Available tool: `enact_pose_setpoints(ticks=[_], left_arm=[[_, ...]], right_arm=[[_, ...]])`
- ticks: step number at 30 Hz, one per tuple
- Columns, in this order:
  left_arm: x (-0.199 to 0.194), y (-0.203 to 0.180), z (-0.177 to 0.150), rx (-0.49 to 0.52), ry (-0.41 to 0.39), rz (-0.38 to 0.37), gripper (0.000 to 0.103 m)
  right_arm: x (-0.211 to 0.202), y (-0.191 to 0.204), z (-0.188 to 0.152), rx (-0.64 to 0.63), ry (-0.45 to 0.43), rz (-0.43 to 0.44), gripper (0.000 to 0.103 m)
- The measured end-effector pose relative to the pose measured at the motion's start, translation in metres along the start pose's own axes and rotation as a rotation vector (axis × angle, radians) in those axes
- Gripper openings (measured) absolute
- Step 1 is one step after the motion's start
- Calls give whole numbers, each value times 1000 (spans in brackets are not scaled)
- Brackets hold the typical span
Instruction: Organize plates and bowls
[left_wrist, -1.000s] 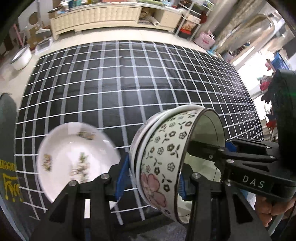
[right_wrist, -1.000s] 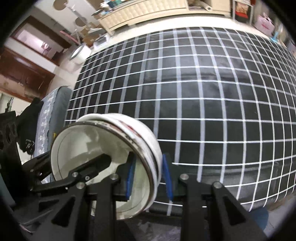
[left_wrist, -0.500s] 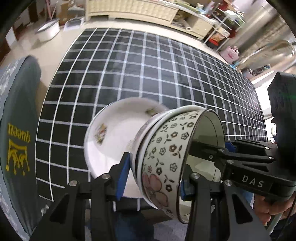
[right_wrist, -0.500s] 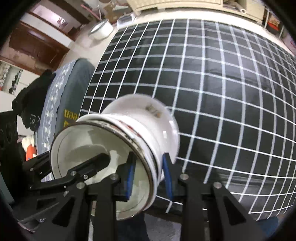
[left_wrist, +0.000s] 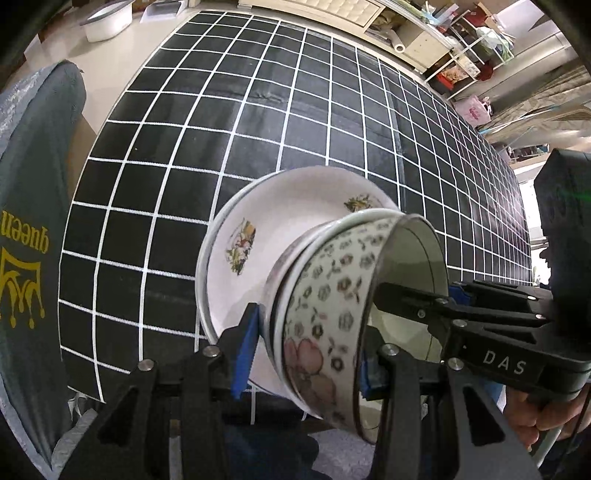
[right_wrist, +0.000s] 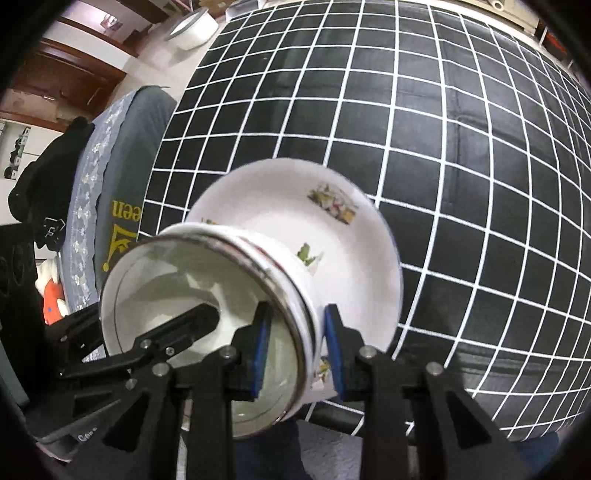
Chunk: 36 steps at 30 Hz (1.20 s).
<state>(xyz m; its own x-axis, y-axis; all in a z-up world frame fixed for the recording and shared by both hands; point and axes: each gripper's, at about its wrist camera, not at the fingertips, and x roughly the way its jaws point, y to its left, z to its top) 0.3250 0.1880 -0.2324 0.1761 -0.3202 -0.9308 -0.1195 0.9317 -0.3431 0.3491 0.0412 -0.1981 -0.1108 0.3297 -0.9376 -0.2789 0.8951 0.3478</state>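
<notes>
White stacked bowls (left_wrist: 325, 332) gripped by both claws over plate (left_wrist: 258, 236)

Your left gripper (left_wrist: 303, 354): matte black printed linkage, angular arms, silver round-head screws at the pivots, blue pads on the inner faces of both fingers (left_wrist: 244, 349). Your right gripper (right_wrist: 295, 347): same black frame, same silver screws, blue pads. Seen from the left wrist camera, its side bears white letters "DAS" and a boxy black housing sits above it. Your hand (left_wrist: 532, 417) shows beneath that frame, bare; no sleeve visible.
</notes>
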Motion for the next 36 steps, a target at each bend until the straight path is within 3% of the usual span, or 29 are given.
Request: enact_pose_setpoints(ticks=[15, 18, 20, 24, 26, 34, 36], left_arm=[[1, 11, 8, -15, -5, -38, 42], [-6, 10, 8, 6, -32, -6, 44], [-10, 10, 8, 13, -42, 31, 50], [-15, 14, 4, -6, -69, 57, 57], [-17, 17, 2, -24, -78, 85, 67], [-38, 0, -10, 77, -191, 186, 68], [-52, -9, -16, 110, -259, 224, 68]], right_arm=[[-4, -4, 5, 8, -22, -9, 32], [-5, 1, 4, -24, -42, -38, 34], [-5, 3, 4, -37, -60, -72, 40], [-6, -2, 1, -26, -112, -129, 64], [-8, -6, -1, -20, -132, -124, 64], [-28, 2, -12, -61, -210, -127, 73], [-36, 9, -14, -75, -236, -119, 73]])
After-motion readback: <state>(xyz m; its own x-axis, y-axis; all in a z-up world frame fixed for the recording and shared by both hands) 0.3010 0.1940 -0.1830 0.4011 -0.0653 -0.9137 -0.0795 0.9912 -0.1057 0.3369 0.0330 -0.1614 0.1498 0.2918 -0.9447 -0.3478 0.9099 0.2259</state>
